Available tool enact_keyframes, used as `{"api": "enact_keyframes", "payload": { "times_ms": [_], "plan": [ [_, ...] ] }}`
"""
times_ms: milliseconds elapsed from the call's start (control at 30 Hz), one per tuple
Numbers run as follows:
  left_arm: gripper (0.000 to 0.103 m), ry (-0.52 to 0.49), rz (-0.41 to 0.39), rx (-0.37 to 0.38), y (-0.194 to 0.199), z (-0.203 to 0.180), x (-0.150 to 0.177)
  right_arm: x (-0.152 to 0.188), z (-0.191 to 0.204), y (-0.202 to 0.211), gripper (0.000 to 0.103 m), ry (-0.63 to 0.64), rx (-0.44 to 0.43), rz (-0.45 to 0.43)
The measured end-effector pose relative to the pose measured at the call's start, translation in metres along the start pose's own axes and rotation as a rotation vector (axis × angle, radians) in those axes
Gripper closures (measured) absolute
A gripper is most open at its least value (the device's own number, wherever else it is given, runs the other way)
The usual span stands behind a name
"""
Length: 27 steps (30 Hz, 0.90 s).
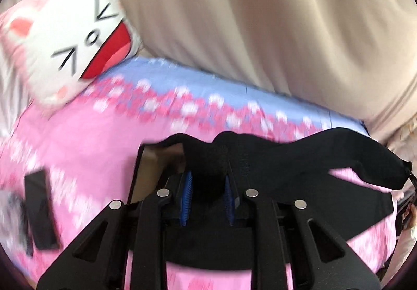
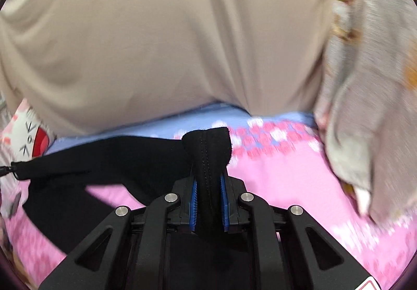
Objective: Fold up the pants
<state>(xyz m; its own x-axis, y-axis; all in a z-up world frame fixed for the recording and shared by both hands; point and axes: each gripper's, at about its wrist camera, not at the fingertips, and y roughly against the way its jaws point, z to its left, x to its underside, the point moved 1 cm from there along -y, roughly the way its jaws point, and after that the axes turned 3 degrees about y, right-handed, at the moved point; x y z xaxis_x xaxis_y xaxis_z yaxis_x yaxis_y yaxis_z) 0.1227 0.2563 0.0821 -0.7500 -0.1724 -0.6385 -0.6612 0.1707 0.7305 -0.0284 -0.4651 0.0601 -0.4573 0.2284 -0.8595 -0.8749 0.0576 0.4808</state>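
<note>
Left wrist view: left gripper [image 1: 207,186] is pinched tight on a bunched fold of the black pants [image 1: 299,159], fabric squeezed between the two blue pads [image 1: 187,199]. From the grip the pants stretch off to the right of the tool, held above the pink floral bedsheet [image 1: 91,139], out to the right gripper [image 1: 409,186] at the frame edge (barely visible there, grip unclear from this side). Ahead and to the left of the fingers sits a cat-face pillow [image 1: 70,55]; straight ahead and above hangs a beige curtain [image 1: 260,29]. Low left of the tool, a dark flat object [image 1: 40,209] lies on the sheet (blurred, can't identify). View has motion blur.

Right wrist view: right gripper [image 2: 209,201] is clamped on another thick fold of the pants [image 2: 104,157], a stitched seam running up between its blue pads [image 2: 193,201], and a tuft of fabric sticks out past the fingertips. The rest of the pants trails off to the left of the tool, hanging over the bedsheet [image 2: 286,186]. Pillow [image 2: 28,139] peeks in far left. Curtain [image 2: 156,42] fills the space ahead. To the right of the tool, a grey patterned blanket [image 2: 365,81] hangs down onto the sheet.
</note>
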Motion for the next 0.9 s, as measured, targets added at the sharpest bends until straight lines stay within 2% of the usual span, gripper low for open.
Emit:
{"api": "enact_keyframes", "payload": {
  "times_ms": [133,200,233,267,300,333,367,400,500,533,633,700,733,767,833,900],
  "plan": [
    [0.076,0.007,0.088,-0.06,-0.007,0.027,0.051,0.059,-0.01,0.018,0.086,0.005,0.022,0.087],
    [0.059,0.011,0.109,-0.151,-0.012,0.039,0.078,0.086,-0.015,0.012,0.074,0.015,0.049,0.155],
    [0.045,0.019,0.096,-0.182,-0.011,0.044,0.089,0.1,-0.014,0.013,0.069,0.024,0.07,0.179],
    [0.03,0.034,0.08,-0.177,-0.007,0.046,0.097,0.11,-0.015,0.014,0.059,0.022,0.075,0.197],
    [0.024,0.068,0.061,-0.149,0.0,0.048,0.105,0.115,-0.016,0.014,0.049,0.019,0.088,0.204],
    [0.011,0.101,0.044,-0.115,0.006,0.049,0.109,0.12,-0.017,0.018,0.044,0.016,0.117,0.203],
    [0.005,0.135,0.025,-0.075,0.013,0.049,0.111,0.123,-0.018,0.023,0.037,0.013,0.136,0.188],
    [0.005,0.165,0.009,-0.044,0.018,0.046,0.113,0.124,-0.018,0.035,0.031,0.002,0.157,0.154],
    [0.005,0.255,0.028,0.039,0.012,0.04,0.11,0.124,-0.015,0.063,0.024,-0.027,0.183,0.06],
    [0.005,0.295,0.054,0.078,0.0,0.038,0.107,0.125,-0.014,0.07,0.023,-0.044,0.174,0.033],
    [0.005,0.348,0.109,0.115,-0.026,0.03,0.103,0.126,-0.007,0.084,0.022,-0.099,0.112,-0.018],
    [0.006,0.382,0.155,0.123,-0.048,0.029,0.1,0.129,0.002,0.089,0.022,-0.098,0.088,-0.021],
    [0.017,0.399,0.164,0.122,-0.053,0.031,0.1,0.128,0.009,0.091,0.022,-0.092,0.084,-0.019],
    [0.05,0.423,0.175,0.124,-0.058,0.032,0.1,0.13,0.014,0.093,0.022,-0.085,0.079,-0.017],
    [0.084,0.428,0.205,0.124,-0.063,0.033,0.096,0.133,0.025,0.092,0.021,-0.078,0.069,-0.009],
    [0.091,0.401,0.17,0.114,-0.052,0.034,0.089,0.135,0.032,0.089,0.021,-0.077,0.054,-0.003]
  ]
}}
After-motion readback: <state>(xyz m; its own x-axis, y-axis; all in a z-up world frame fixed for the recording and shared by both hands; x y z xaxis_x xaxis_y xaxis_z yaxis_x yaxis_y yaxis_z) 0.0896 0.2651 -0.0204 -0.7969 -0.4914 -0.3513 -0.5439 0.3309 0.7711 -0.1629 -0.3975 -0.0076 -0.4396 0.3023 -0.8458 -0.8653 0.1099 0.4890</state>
